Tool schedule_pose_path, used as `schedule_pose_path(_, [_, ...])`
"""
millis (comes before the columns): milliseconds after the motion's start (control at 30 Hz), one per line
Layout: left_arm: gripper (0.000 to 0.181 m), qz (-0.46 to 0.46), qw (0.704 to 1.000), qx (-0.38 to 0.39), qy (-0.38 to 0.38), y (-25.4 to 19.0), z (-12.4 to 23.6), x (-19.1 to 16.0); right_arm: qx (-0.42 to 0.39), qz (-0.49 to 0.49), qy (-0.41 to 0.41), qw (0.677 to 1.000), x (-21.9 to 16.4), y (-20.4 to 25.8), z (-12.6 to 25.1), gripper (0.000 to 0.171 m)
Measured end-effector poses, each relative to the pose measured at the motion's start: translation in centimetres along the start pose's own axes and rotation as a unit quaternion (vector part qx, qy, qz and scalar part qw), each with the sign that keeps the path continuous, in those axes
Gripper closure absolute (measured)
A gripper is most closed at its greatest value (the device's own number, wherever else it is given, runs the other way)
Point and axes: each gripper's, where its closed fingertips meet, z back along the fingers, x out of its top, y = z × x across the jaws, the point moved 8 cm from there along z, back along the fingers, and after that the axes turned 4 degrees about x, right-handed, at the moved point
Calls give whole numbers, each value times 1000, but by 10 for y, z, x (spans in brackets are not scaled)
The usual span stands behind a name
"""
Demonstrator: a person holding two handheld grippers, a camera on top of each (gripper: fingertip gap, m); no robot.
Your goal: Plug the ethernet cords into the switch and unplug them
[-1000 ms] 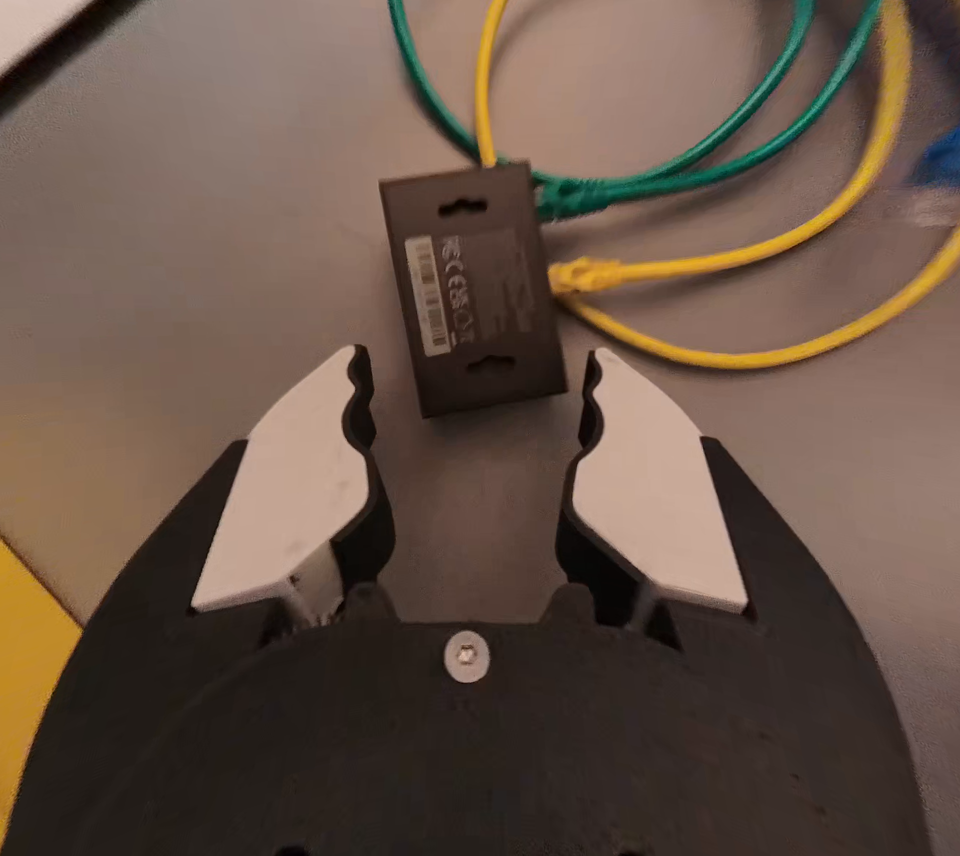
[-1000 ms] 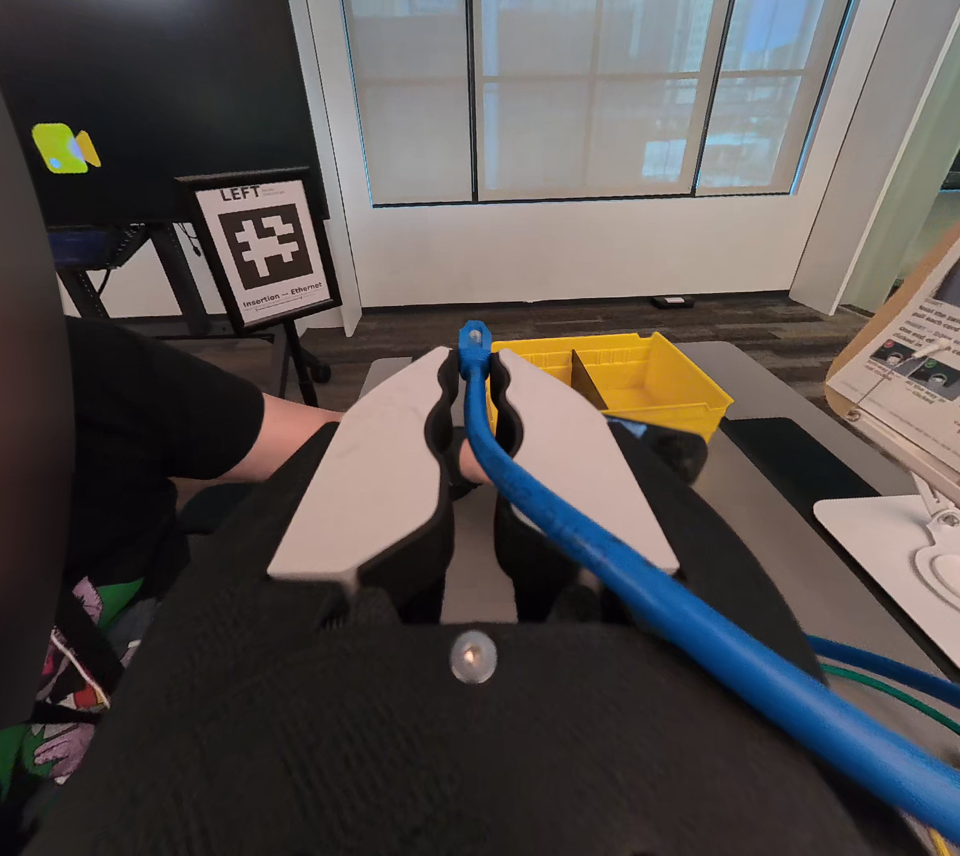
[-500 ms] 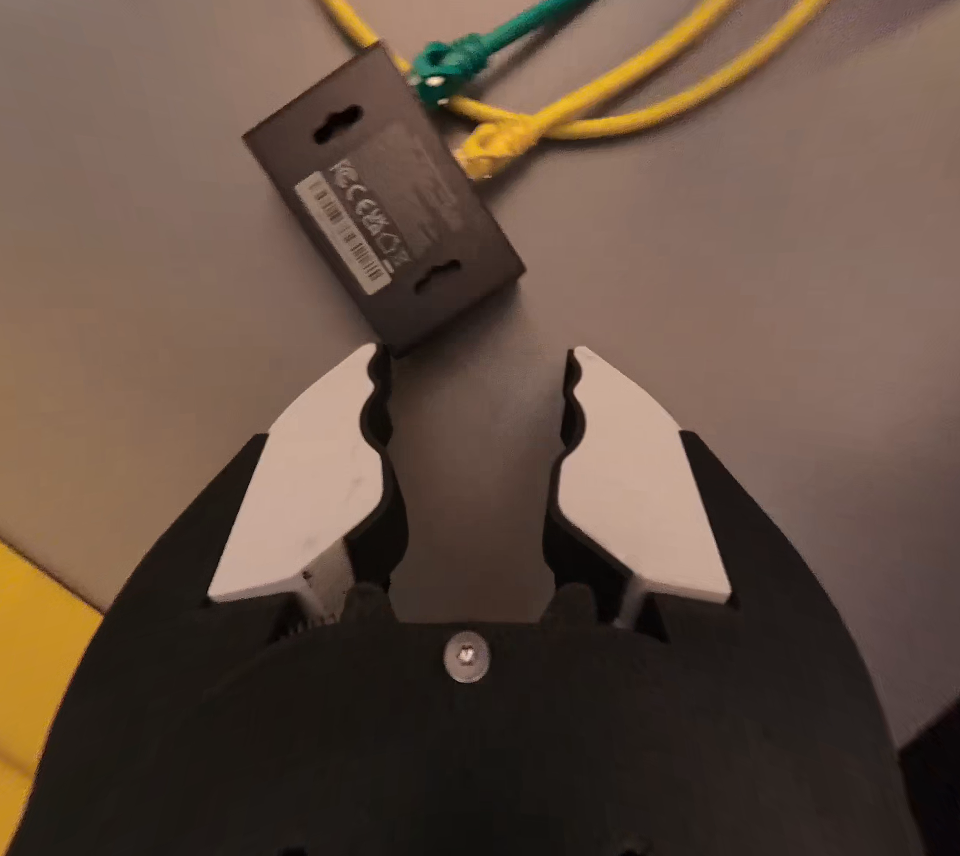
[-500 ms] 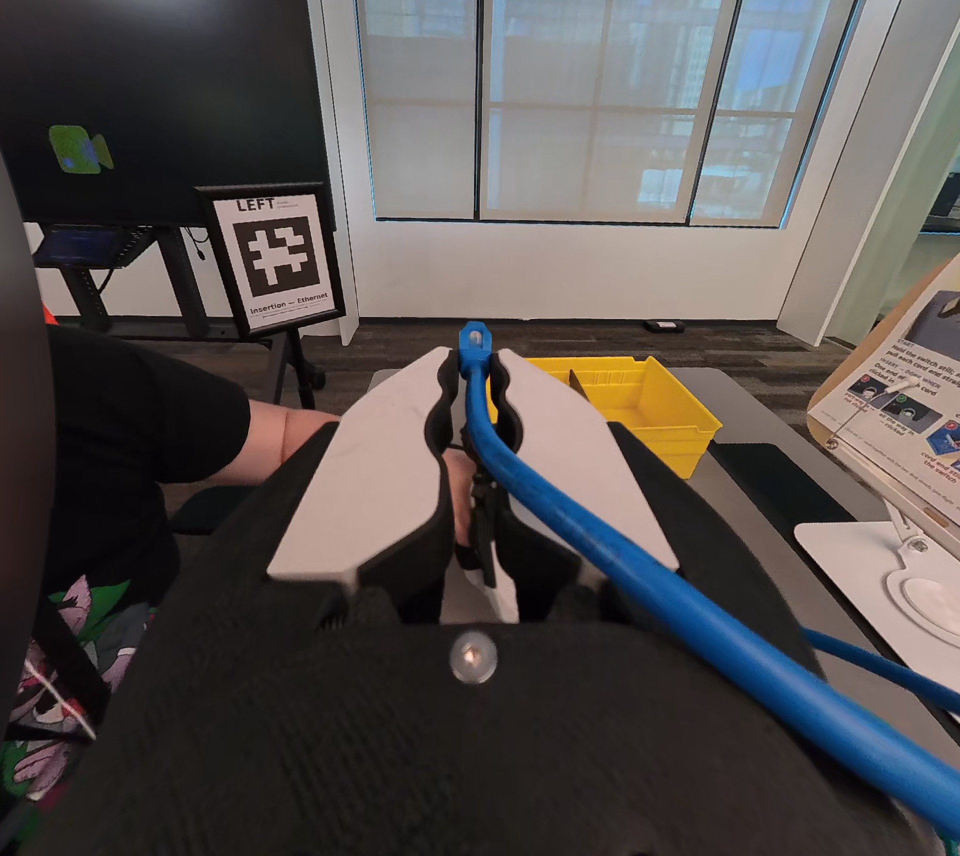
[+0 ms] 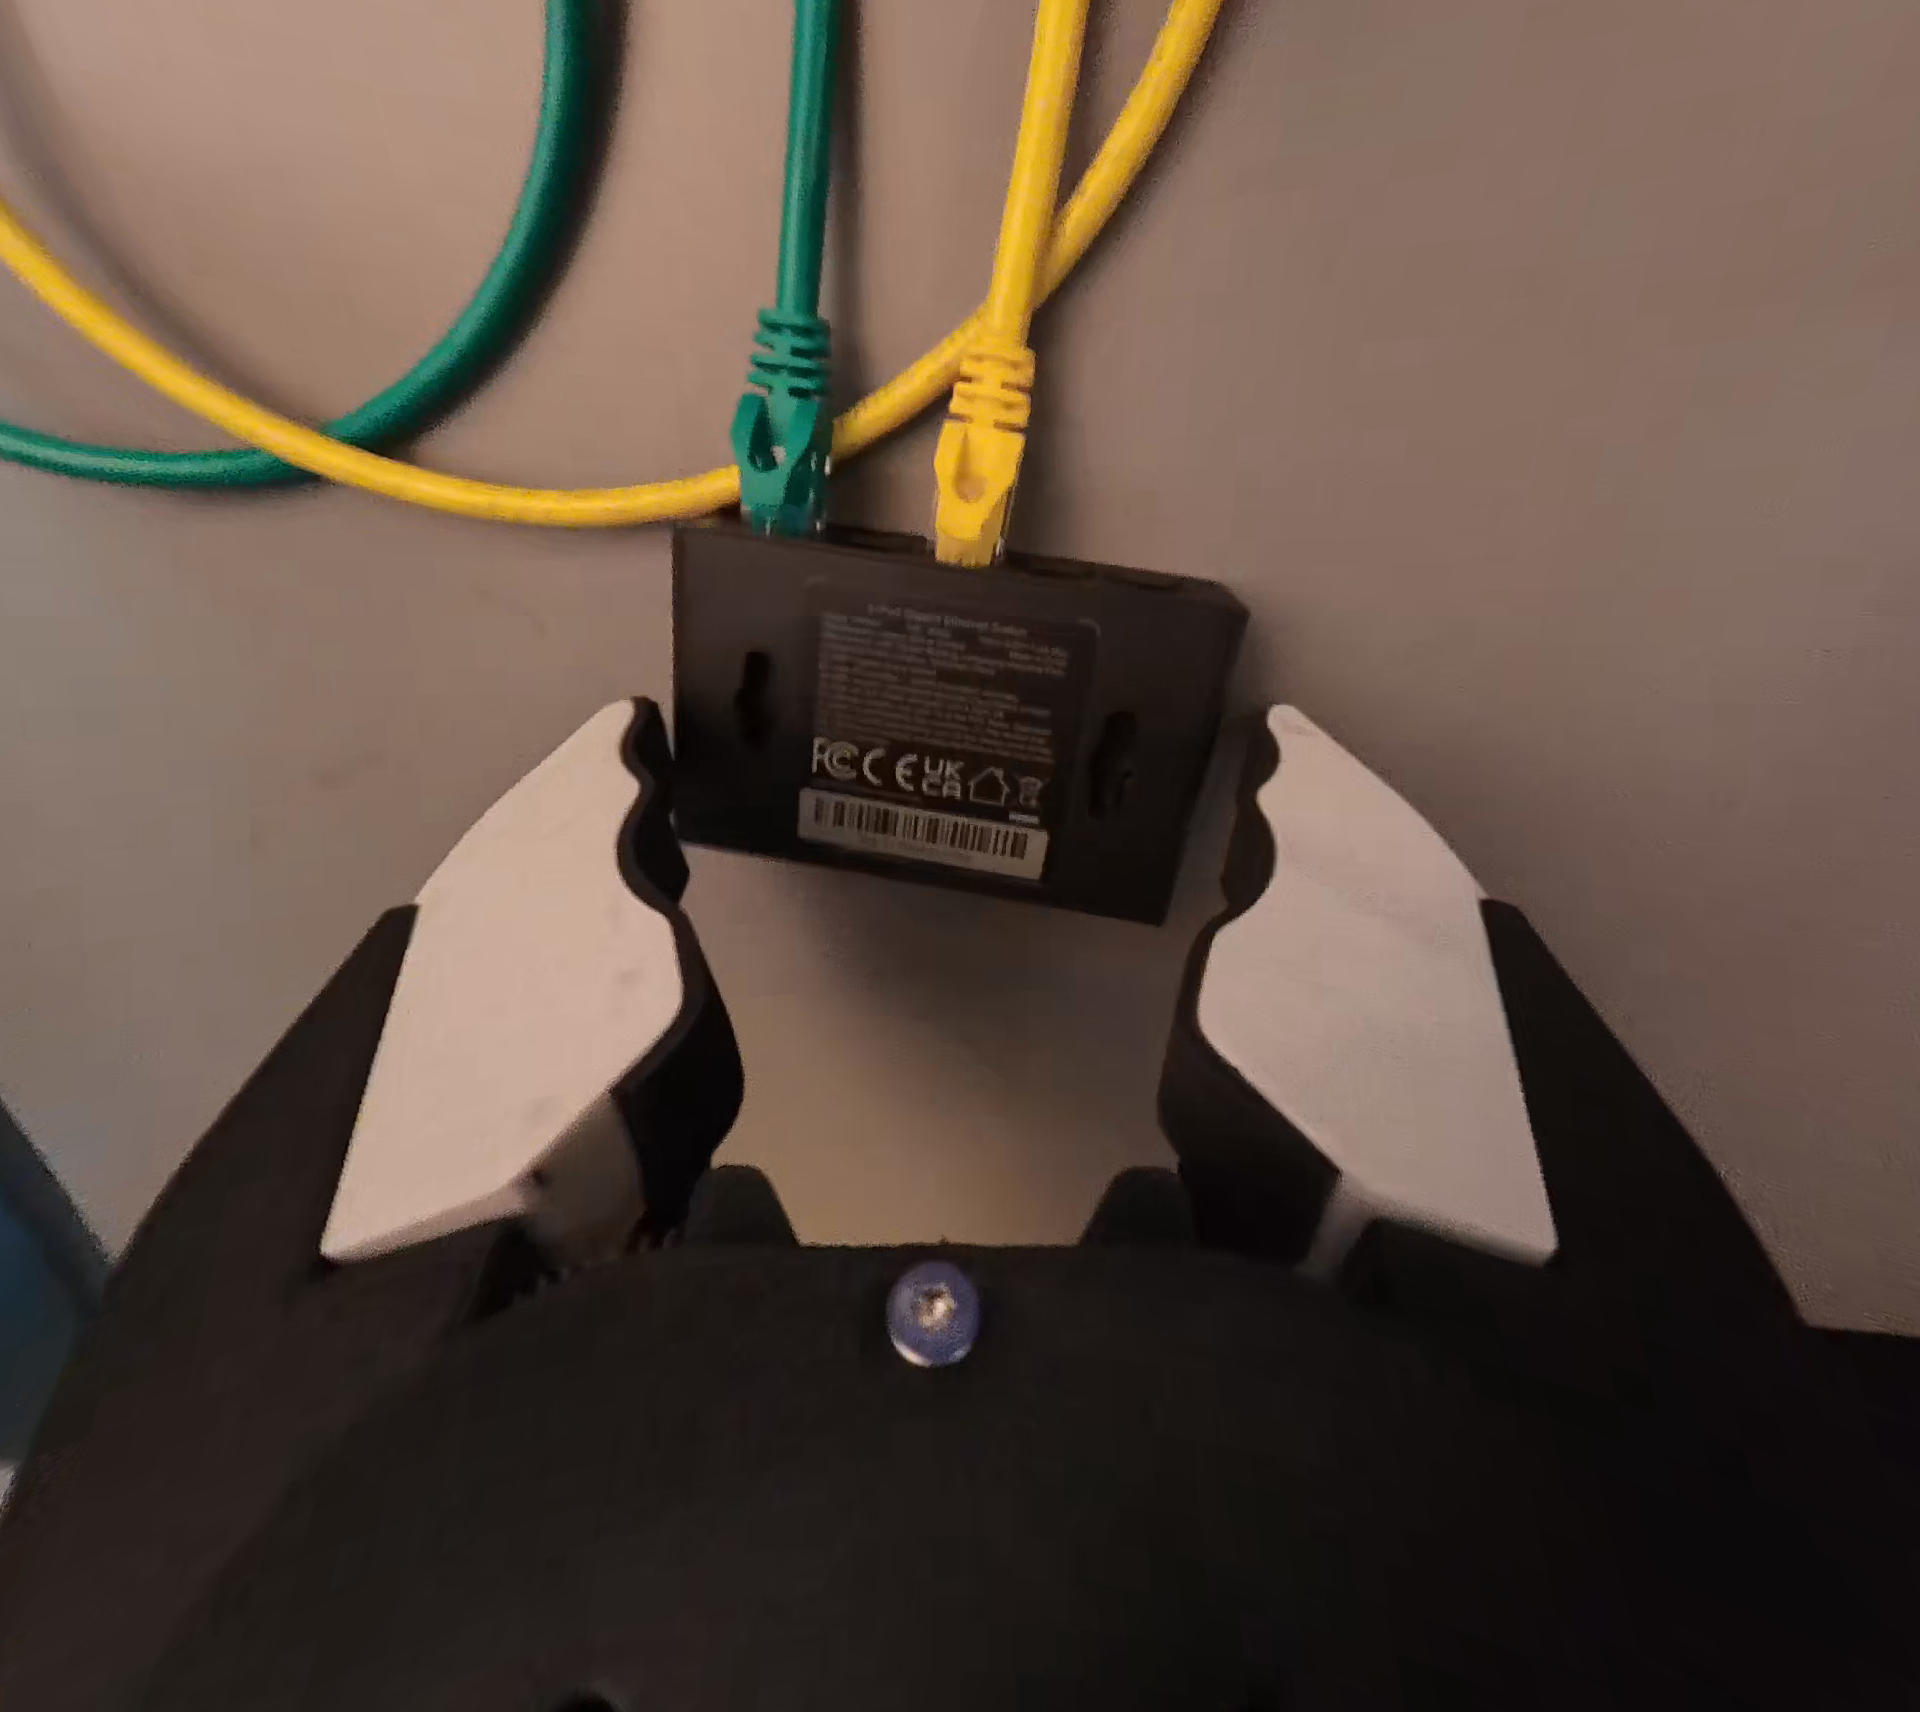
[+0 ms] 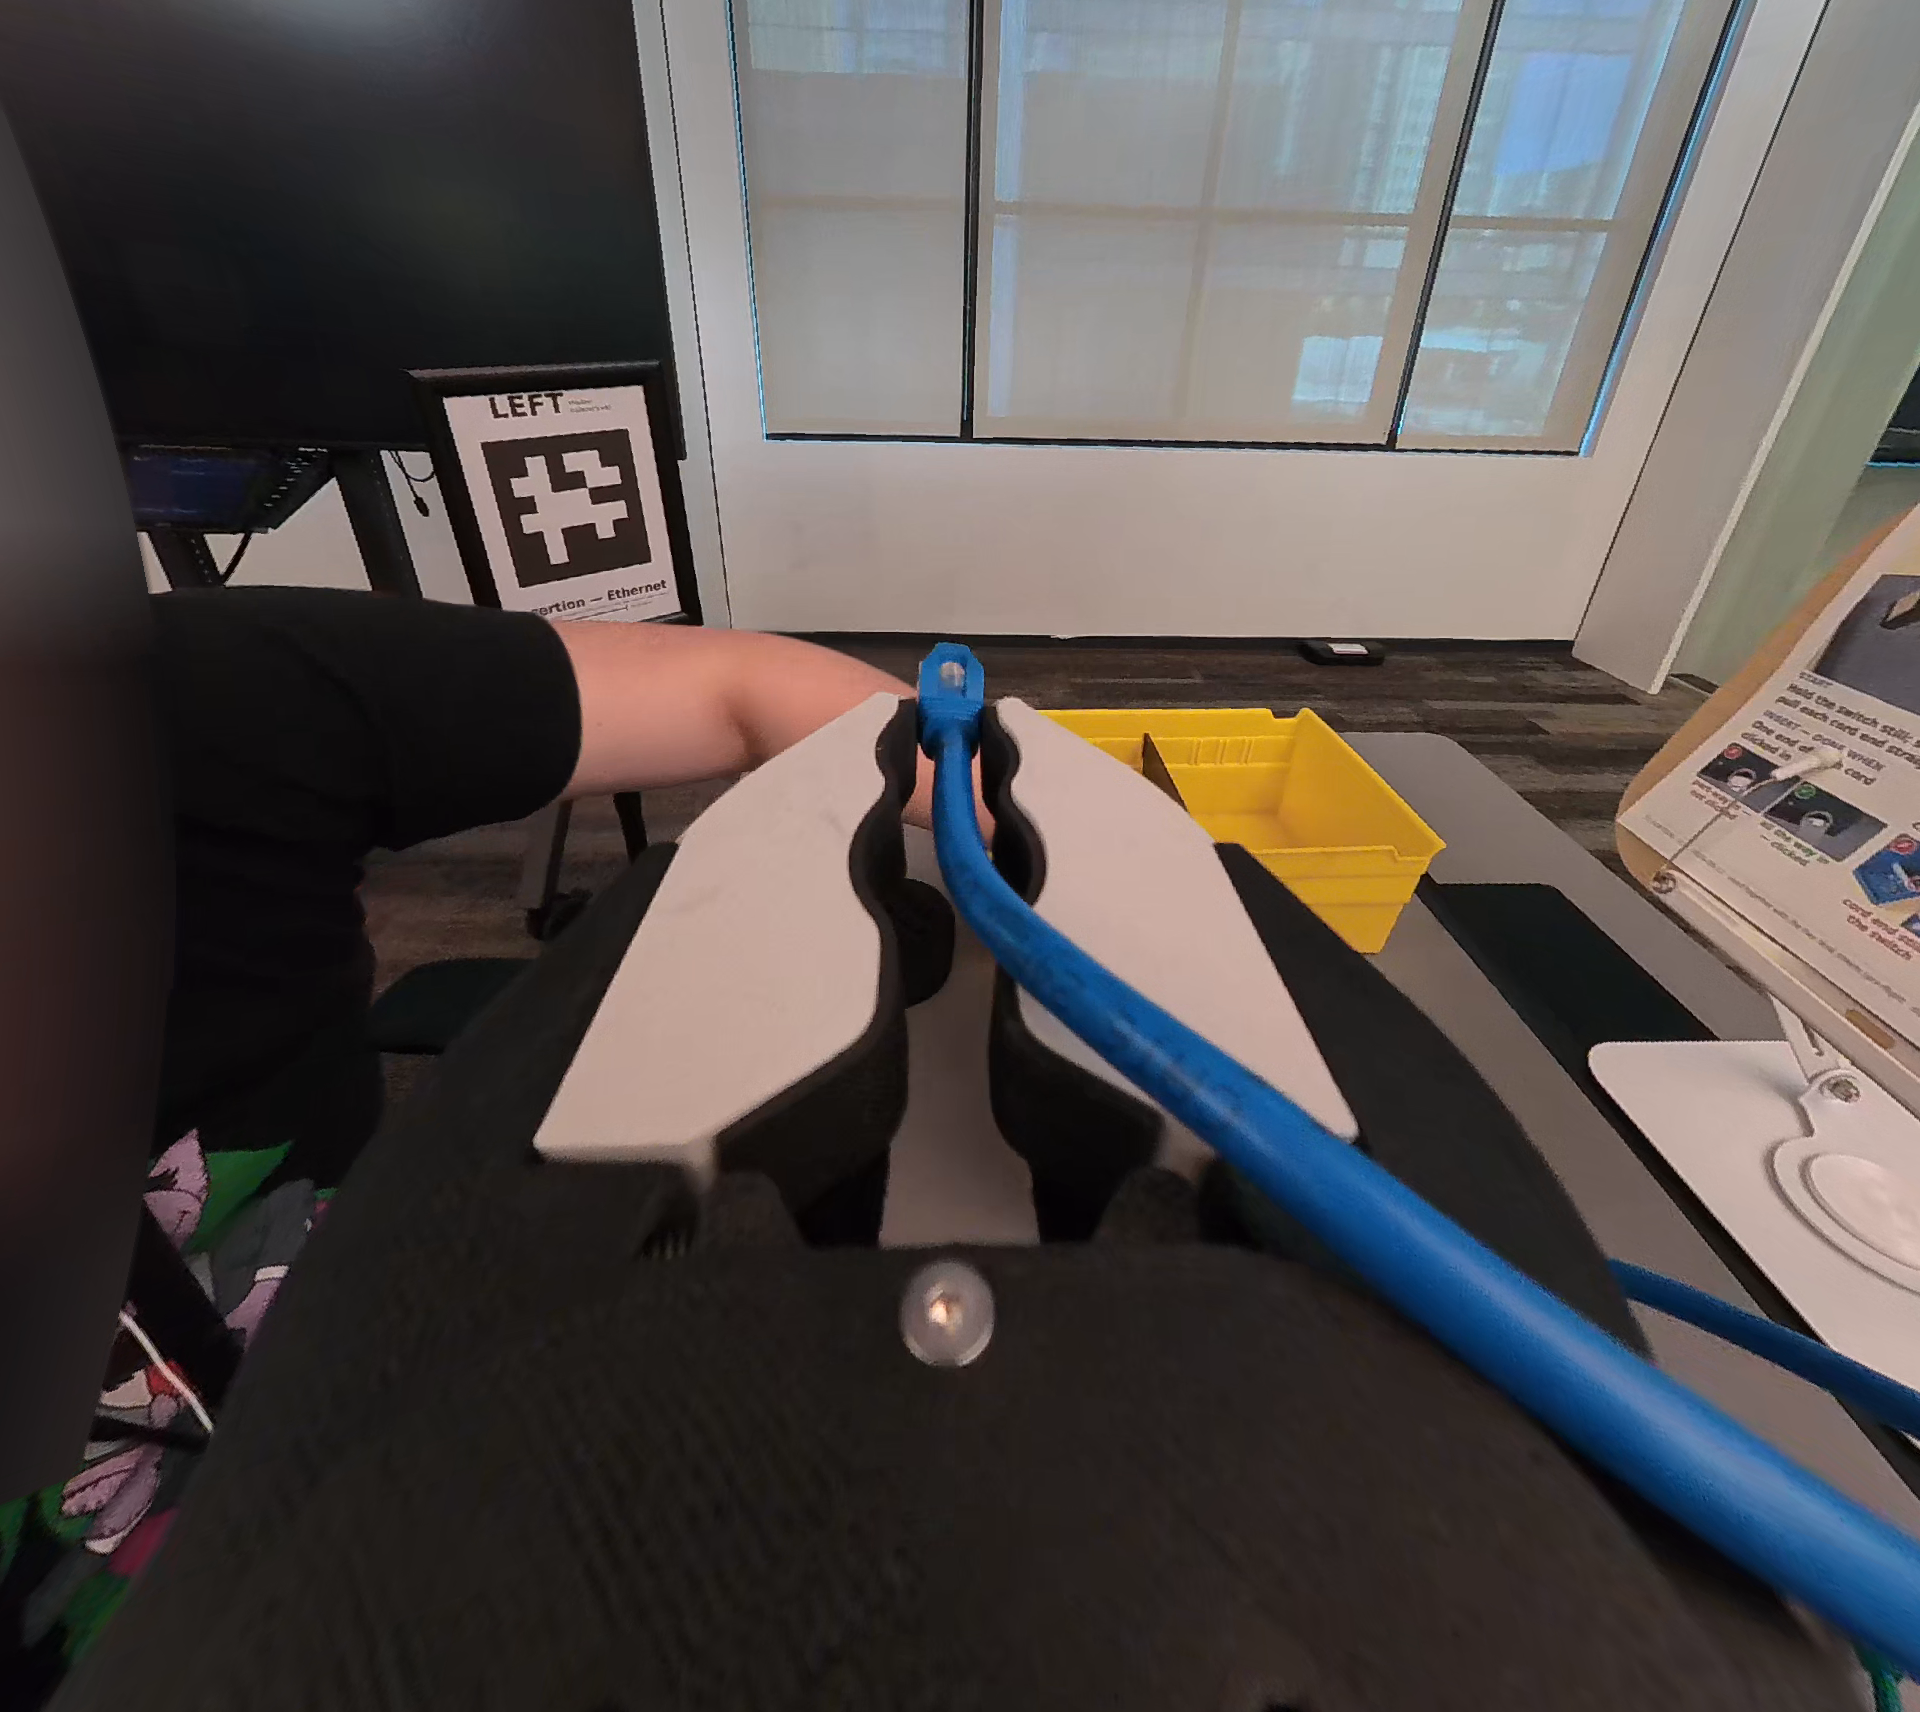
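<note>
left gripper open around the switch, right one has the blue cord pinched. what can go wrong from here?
1. The left gripper is open and the switch sits skewed between its fingers, one tip seemingly touching it, the other apart. Closing may twist it or tug the plugged green plug and yellow plug.
2. The right gripper grips the blue cord just behind its plug, which points at the window, away from the table. It needs large reorientation, and the cord draped over the finger may drag.

The switch (image 5: pixel 951 727) is black with a white barcode sticker; a green cord (image 5: pixel 800 156) and a yellow cord (image 5: pixel 1039 156) cross the grey tabletop (image 5: pixel 1558 312). The blue cord (image 6: pixel 1195 1028) passes pale grey fingers (image 6: pixel 748 924) (black-edged), before a yellow bin (image 6: pixel 1299 821).
</note>
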Motion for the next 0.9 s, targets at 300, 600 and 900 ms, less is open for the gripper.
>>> schedule_pose_path(300, [80,-15,999,-21,-32,3,-5,8,-2,-18,-9,1000,-2,-10,5,158])
schedule_pose_path(600, [81,38,999,33,-12,-1,-1,20,2,-18,-6,1000,-2,-9,7,159])
schedule_pose_path(900, [82,149,964,136,-174,10,59,8,10,-21,22,999,-10,-11,-2,158])
